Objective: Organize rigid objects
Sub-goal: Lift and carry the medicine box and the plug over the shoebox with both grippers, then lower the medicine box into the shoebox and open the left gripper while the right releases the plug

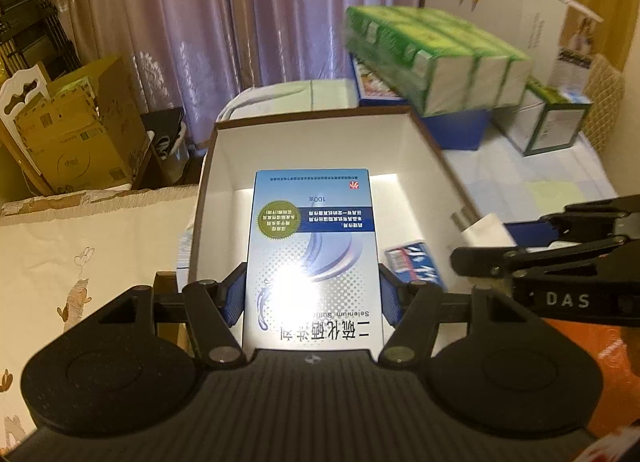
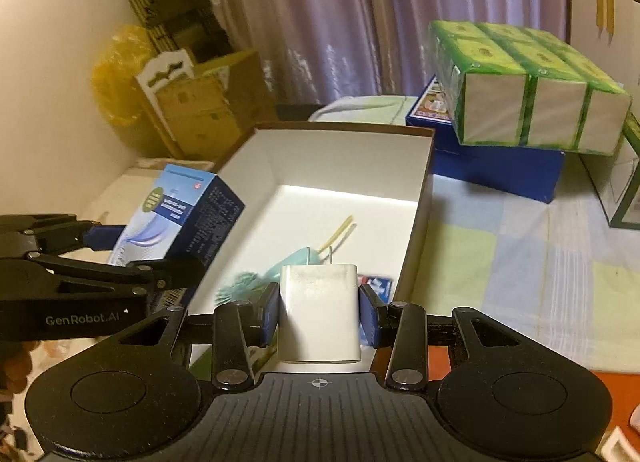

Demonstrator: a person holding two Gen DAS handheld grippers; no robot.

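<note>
My left gripper point(image 1: 312, 291) is shut on a blue-and-white medicine box point(image 1: 312, 230), its blue pads pressing both long sides. The box hangs over the near left edge of an open white carton with a brown rim point(image 1: 312, 121). My right gripper point(image 2: 320, 314) is shut on a white charger plug point(image 2: 318, 290), held above the carton's point(image 2: 344, 158) near end. Inside lie a teal brush point(image 2: 256, 278), thin yellow sticks point(image 2: 340, 232) and a small blue-red packet point(image 2: 378, 286). In the right wrist view the left gripper point(image 2: 136, 250) and medicine box point(image 2: 188, 206) show at left.
Green tissue packs point(image 2: 524, 94) lie on a dark blue box point(image 2: 496, 166) behind the carton at the right. A checkered cloth point(image 2: 500, 262) covers the surface to the right. A cardboard box point(image 2: 204, 110) and a yellow bag point(image 2: 116, 74) stand at the back left by the curtain.
</note>
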